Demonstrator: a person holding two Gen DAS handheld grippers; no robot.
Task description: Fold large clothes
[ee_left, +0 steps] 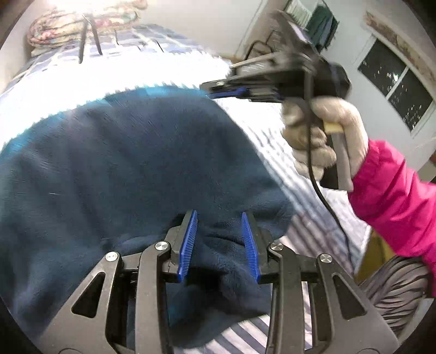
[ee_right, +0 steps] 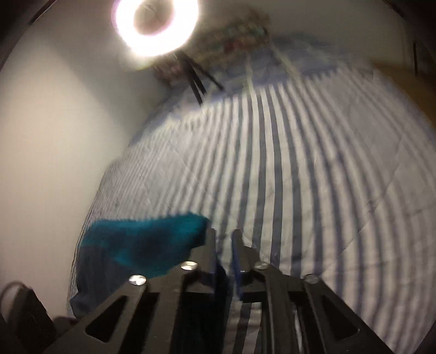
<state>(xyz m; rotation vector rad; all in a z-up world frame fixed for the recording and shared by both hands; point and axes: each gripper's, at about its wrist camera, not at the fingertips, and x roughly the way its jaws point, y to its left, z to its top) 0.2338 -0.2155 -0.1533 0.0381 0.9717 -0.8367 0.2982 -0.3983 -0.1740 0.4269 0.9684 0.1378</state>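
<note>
A dark blue fleece garment [ee_left: 122, 163] lies spread over the striped bed sheet [ee_left: 288, 163]. A thick fold of the garment is bunched between the blue pads [ee_left: 188, 245] of my left gripper [ee_left: 219, 215], which is shut on it, and the cloth hangs below the jaws. My right gripper [ee_left: 209, 87] is at the garment's far right edge, held by a gloved hand [ee_left: 327, 130] in a pink sleeve. In the blurred right wrist view the right gripper [ee_right: 223, 232] has its jaws close together with dark cloth low between them. The garment [ee_right: 147, 245] shows teal to their left.
A ring light [ee_right: 156, 26] on tripod legs [ee_right: 196, 87] stands at the head of the bed beside a folded patterned quilt [ee_left: 81, 24]. A white wall [ee_right: 54, 136] runs along the bed's left side. A dark window [ee_left: 395, 89] is on the right.
</note>
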